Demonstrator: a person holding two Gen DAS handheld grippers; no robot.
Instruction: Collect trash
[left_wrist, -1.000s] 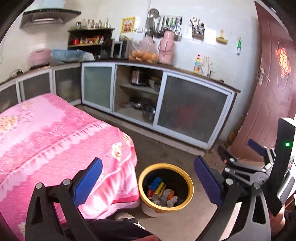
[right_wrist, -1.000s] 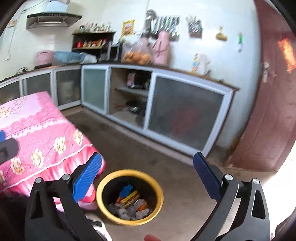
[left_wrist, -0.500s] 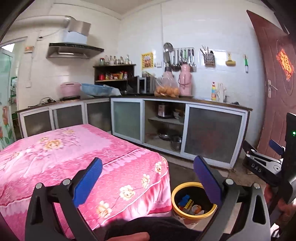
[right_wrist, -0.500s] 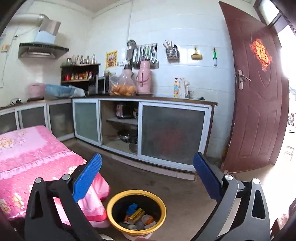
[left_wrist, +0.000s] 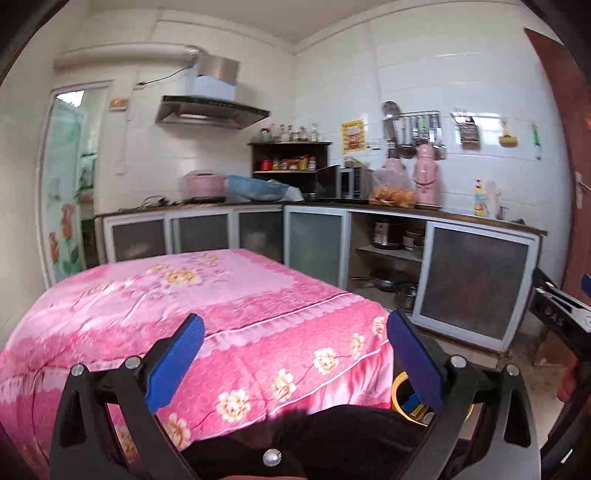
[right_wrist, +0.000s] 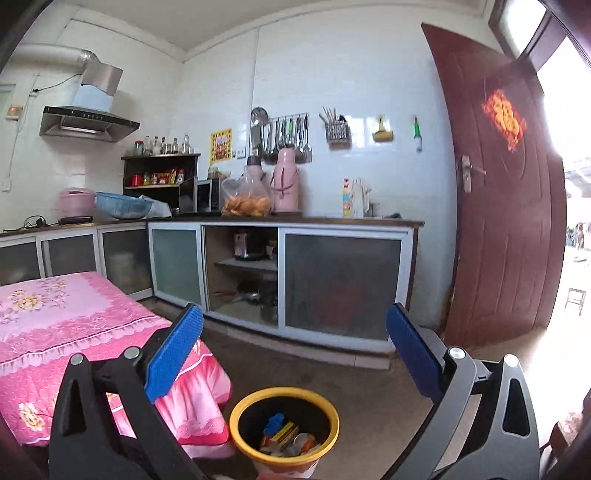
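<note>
Both grippers are spread wide and hold nothing. The right gripper (right_wrist: 293, 352) hangs above the yellow-rimmed trash bin (right_wrist: 284, 428) on the floor, just beside the pink floral cloth (right_wrist: 66, 325); wrappers (blue, yellow, orange) (right_wrist: 286, 437) lie inside. The left gripper (left_wrist: 295, 360) faces the cloth-covered desk (left_wrist: 192, 306), the bin half hidden at its corner.

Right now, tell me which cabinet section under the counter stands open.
The middle section below the two pink thermoses: shelves and pots show inside, while its neighbours sit behind frosted panels.
</note>
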